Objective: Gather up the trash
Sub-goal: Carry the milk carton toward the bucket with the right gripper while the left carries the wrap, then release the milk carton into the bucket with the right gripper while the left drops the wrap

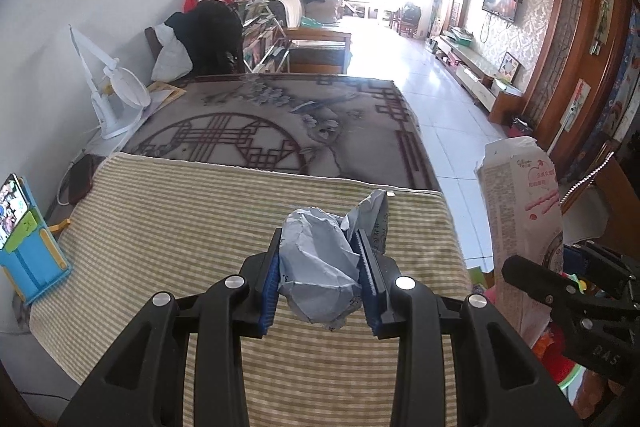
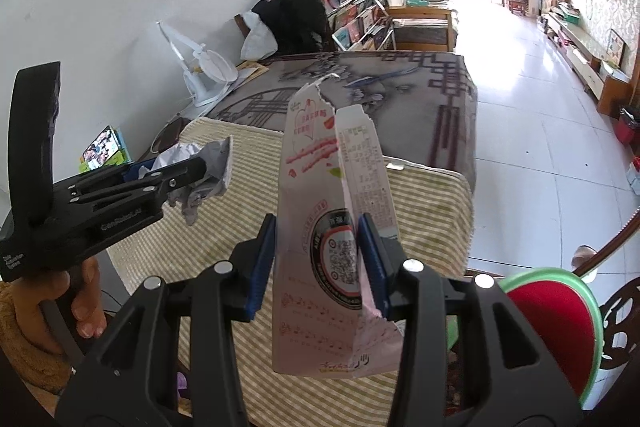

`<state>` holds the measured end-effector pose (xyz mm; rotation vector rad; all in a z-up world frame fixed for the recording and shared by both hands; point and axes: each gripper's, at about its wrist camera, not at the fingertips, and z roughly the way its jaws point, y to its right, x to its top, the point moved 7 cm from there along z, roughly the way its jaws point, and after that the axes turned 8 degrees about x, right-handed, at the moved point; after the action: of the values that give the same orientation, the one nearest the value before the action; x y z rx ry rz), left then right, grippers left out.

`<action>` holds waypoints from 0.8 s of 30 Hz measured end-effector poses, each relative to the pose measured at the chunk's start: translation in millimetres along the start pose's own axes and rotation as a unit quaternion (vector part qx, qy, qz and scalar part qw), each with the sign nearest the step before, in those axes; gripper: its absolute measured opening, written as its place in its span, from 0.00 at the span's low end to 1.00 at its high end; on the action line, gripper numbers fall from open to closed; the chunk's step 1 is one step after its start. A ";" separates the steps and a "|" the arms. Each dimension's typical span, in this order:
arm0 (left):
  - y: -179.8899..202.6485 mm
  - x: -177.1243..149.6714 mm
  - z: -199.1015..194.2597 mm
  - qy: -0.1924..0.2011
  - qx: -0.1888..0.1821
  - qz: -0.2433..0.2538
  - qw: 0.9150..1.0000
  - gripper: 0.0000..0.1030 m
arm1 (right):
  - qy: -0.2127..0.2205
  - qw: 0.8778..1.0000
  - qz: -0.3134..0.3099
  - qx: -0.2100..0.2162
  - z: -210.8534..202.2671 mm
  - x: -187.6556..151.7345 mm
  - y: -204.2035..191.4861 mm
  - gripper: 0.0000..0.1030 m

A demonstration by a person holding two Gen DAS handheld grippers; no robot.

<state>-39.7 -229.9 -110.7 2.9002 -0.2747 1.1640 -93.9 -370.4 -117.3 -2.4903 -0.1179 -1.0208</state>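
- Our left tool (image 1: 320, 269) is clamped on a crumpled grey paper wad (image 1: 318, 267) above the striped desk (image 1: 180, 227).
- Our right tool (image 2: 318, 261) is clamped on a torn pink carton (image 2: 320, 267).

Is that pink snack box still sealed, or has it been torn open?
Torn open. The pink snack box has a ragged, ripped top edge, and the right hand-held gripper squeezes it flat.

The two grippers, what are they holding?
The left gripper squeezes a crumpled paper ball around its middle; the right gripper pinches a torn snack box near its bottom.
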 end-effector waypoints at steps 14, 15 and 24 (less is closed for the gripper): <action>61.5 4.2 -11.1 0.002 -0.056 0.038 0.998 0.31 | -0.002 0.998 0.022 -0.051 -28.3 -12.1 55.2 0.40; 69.3 3.1 -11.7 0.001 -0.062 0.045 0.997 0.31 | -0.004 0.998 0.026 -0.057 -30.8 -14.5 61.2 0.40; 133.1 -12.6 -10.0 -0.020 -0.125 0.100 0.987 0.31 | 0.005 0.990 0.086 -0.114 -63.7 -39.2 116.8 0.40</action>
<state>-77.3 -358.3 -120.3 2.7258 -0.6737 1.0076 -135.2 -499.4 -147.1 -2.6423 0.2255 -1.0237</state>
